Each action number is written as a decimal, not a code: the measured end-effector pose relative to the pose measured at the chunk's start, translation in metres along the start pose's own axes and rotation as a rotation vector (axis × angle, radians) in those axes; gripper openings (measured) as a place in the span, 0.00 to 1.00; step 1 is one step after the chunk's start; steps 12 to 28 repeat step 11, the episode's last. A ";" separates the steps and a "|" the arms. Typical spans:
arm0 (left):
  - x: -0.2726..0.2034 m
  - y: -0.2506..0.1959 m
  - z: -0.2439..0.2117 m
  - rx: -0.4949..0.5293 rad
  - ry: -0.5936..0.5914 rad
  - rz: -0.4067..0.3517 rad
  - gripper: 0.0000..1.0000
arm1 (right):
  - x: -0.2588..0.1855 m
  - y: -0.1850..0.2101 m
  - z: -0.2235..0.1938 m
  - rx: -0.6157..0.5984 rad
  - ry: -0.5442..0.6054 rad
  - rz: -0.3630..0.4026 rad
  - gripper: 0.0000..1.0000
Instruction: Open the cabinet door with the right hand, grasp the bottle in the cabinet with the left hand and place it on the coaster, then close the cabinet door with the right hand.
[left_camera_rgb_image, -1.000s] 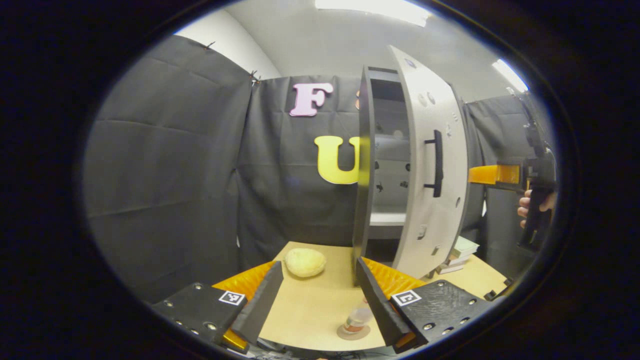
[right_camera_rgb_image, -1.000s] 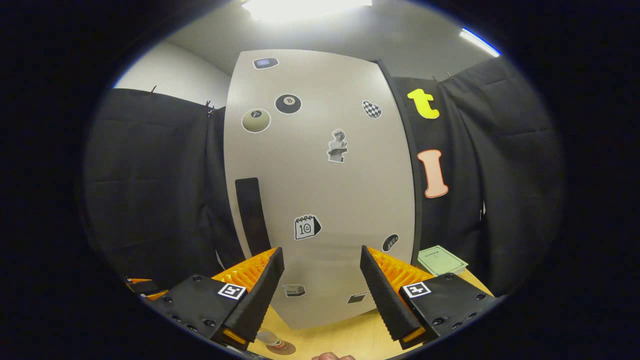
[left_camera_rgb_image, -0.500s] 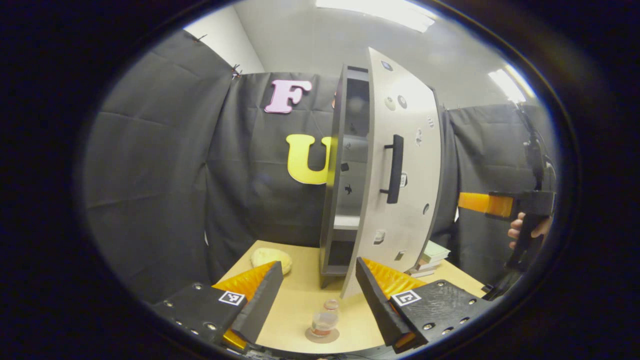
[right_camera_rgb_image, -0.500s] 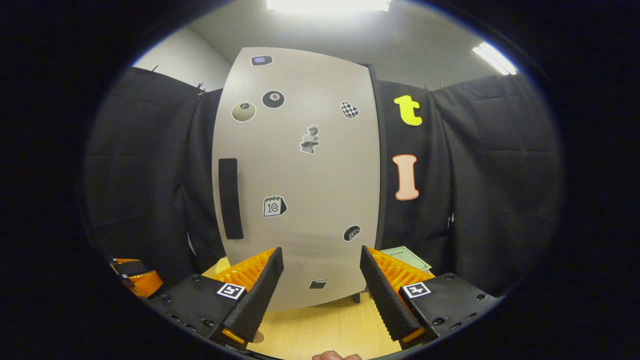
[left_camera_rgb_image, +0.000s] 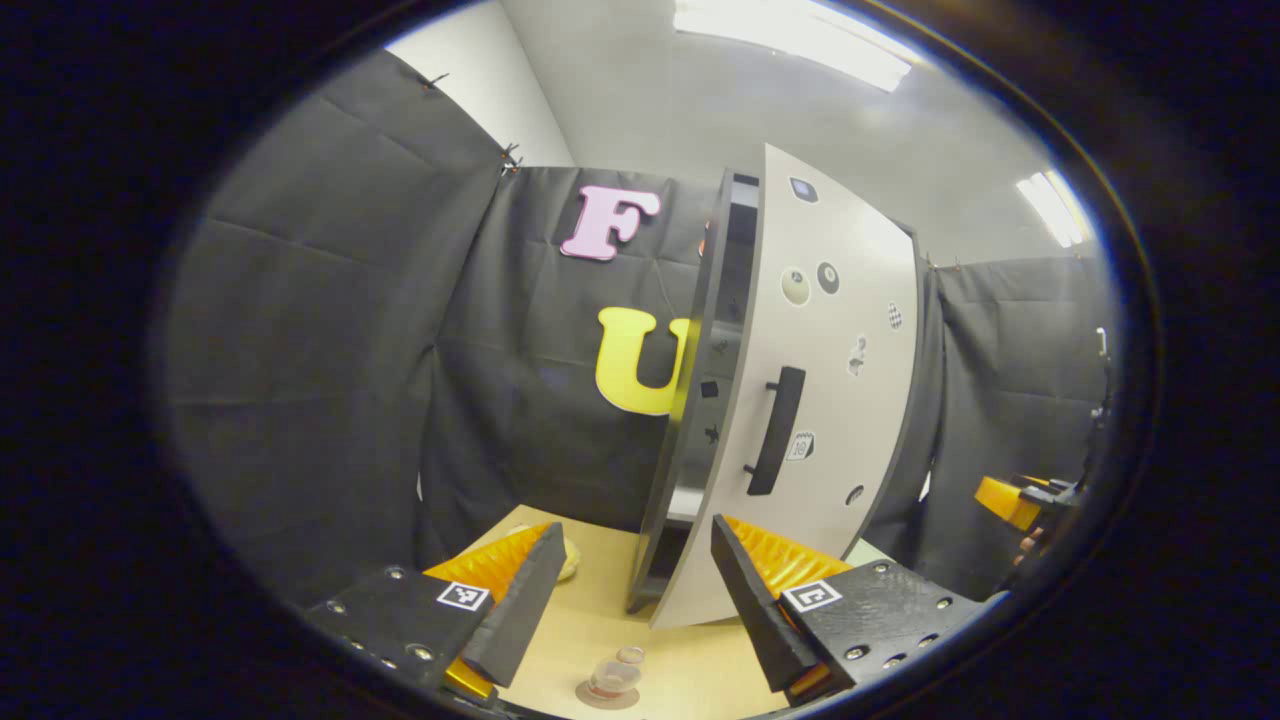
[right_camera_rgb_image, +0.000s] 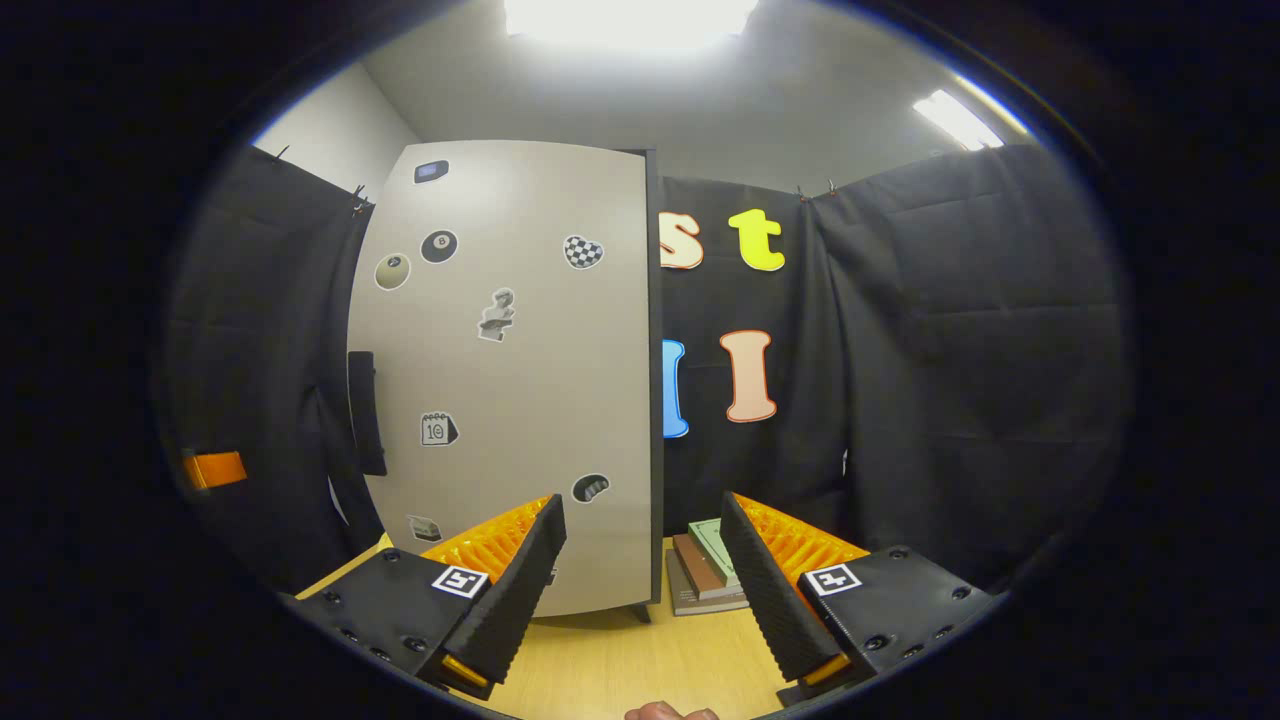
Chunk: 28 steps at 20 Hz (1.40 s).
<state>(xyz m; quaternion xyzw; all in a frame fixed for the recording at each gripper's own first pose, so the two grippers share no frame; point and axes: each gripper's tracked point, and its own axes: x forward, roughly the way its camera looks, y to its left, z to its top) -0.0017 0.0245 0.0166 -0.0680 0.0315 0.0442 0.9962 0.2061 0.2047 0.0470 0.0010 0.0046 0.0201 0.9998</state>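
Bottle (left_camera_rgb_image: 612, 676) already sits on the coaster (left_camera_rgb_image: 608, 693), bottom centre; cabinet door (left_camera_rgb_image: 800, 420) at centre is nearly closed, a narrow gap left. Left gripper (left_camera_rgb_image: 632, 590) and right gripper (right_camera_rgb_image: 640, 570) both gape, empty

left gripper view faces the cabinet door (left_camera_rgb_image: 820, 400) edge-on from its handle side; right gripper view faces the door (right_camera_rgb_image: 510, 380) squarely; both share it

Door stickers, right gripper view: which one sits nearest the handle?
The calendar sticker on the cabinet door, just right of the black handle at its height. The ball stickers sit higher up; the rest lie farther right or lower.
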 end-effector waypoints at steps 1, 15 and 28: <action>-0.004 0.000 0.009 0.005 -0.013 0.016 0.88 | 0.001 -0.010 -0.002 -0.007 -0.002 -0.004 0.94; 0.004 -0.050 0.025 0.051 -0.058 0.015 0.90 | 0.023 -0.062 -0.009 0.036 -0.008 -0.051 0.99; 0.004 -0.050 0.025 0.051 -0.058 0.015 0.90 | 0.023 -0.062 -0.009 0.036 -0.008 -0.051 0.99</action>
